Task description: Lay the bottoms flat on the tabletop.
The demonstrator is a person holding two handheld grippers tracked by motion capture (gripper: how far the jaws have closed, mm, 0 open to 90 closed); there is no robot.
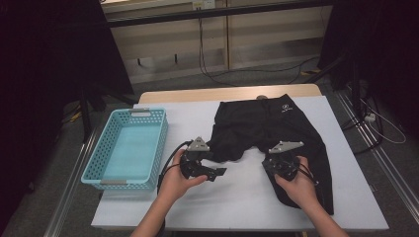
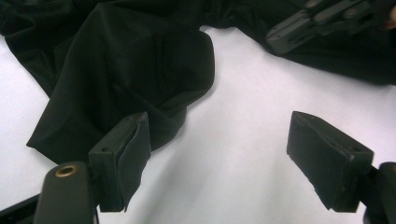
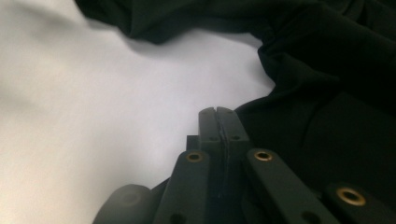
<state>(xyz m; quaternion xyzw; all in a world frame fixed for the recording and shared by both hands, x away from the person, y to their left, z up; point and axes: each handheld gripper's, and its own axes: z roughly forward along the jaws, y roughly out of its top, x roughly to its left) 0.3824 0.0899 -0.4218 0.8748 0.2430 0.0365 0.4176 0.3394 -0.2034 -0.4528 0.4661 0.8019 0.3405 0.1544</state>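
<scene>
One pair of black trousers [image 1: 276, 133] lies spread on the white table [image 1: 237, 197], one blue basket [image 1: 126, 148] at left. Two grippers: left gripper [image 2: 217, 149] gapes wide, empty; right gripper [image 3: 218, 122] pinched together at the trouser edge.

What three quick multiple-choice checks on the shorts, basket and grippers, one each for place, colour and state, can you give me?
1. Where is the basket?
A. left of the black shorts
B. on the shorts
C. at the table's right edge

2. What colour is the basket?
A. red
B. light blue
C. black

3. How does the left gripper stand?
A. shut on cloth
B. open
C. shut on nothing

Answers: 1 A, the high view shows it left of the shorts. 2 B, its mesh walls are light blue. 3 B, its fingers stand wide apart over bare table.
</scene>
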